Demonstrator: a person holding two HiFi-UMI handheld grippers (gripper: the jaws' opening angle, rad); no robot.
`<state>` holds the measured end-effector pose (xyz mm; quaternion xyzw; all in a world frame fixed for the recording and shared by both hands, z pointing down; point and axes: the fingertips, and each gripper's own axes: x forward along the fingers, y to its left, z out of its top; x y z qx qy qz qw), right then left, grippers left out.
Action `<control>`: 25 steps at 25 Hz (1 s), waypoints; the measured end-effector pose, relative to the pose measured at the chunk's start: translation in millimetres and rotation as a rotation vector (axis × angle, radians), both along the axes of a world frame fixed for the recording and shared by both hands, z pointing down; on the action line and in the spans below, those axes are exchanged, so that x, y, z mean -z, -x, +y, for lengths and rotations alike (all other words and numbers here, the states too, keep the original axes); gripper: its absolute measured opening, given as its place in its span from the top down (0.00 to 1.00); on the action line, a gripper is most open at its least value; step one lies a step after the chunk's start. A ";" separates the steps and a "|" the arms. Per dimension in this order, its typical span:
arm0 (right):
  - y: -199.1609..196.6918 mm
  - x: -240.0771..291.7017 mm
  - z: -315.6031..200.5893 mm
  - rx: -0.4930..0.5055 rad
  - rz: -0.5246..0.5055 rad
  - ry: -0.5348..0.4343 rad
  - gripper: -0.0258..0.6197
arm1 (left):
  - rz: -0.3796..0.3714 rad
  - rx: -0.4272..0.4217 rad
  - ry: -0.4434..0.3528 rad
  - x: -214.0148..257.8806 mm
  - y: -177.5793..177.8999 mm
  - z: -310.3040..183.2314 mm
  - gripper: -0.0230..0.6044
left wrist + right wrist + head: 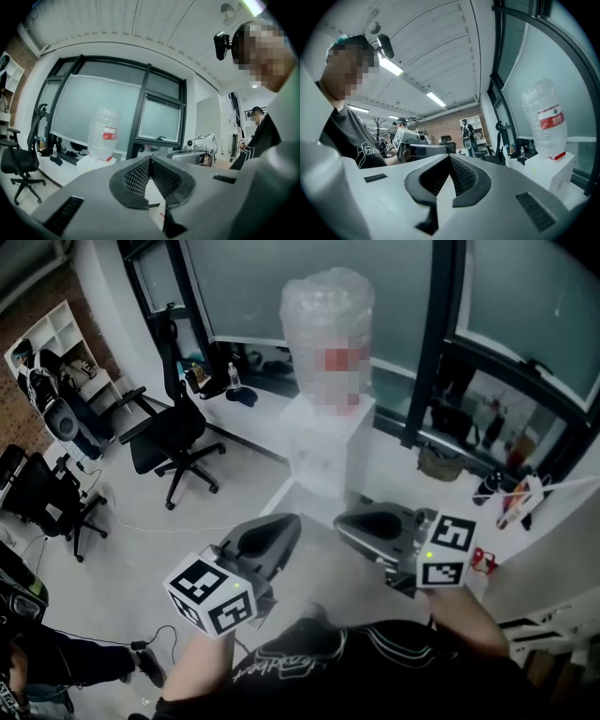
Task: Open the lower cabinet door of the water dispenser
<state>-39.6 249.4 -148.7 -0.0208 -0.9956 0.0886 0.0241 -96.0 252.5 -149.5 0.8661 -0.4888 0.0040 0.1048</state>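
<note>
Beneath us lay a pale grey floor [131,559], with a black office chair [173,432] on its castors off to the left. Beyond our hands stood the white water dispenser [330,442], an upturned clear bottle [326,324] on top, backed against dark-framed windows [253,287]; its lower cabinet door we could not make out. We held both grippers side by side, about level, pointing toward the dispenser and well apart from it. The left gripper [289,526] had its fingers [137,177] pressed together on nothing; the right gripper [345,521] likewise had its fingers [465,176] closed and empty
</note>
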 end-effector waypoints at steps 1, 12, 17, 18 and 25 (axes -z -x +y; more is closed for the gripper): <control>-0.2 1.3 2.8 0.001 -0.003 -0.005 0.94 | 0.000 0.003 -0.006 1.9 -0.4 2.0 0.96; 0.1 11.0 15.5 -0.002 -0.022 -0.022 0.94 | 0.021 0.001 -0.030 12.4 -2.1 18.7 0.96; -2.9 13.0 20.3 -0.021 -0.027 -0.028 0.94 | 0.032 -0.017 -0.041 14.1 -4.2 23.3 0.96; -2.6 11.7 21.3 -0.023 -0.025 -0.029 0.94 | 0.034 -0.021 -0.045 13.9 -5.3 24.5 0.96; 4.6 13.9 21.0 -0.029 -0.015 -0.046 0.94 | 0.030 -0.040 -0.058 17.3 -2.8 22.8 0.96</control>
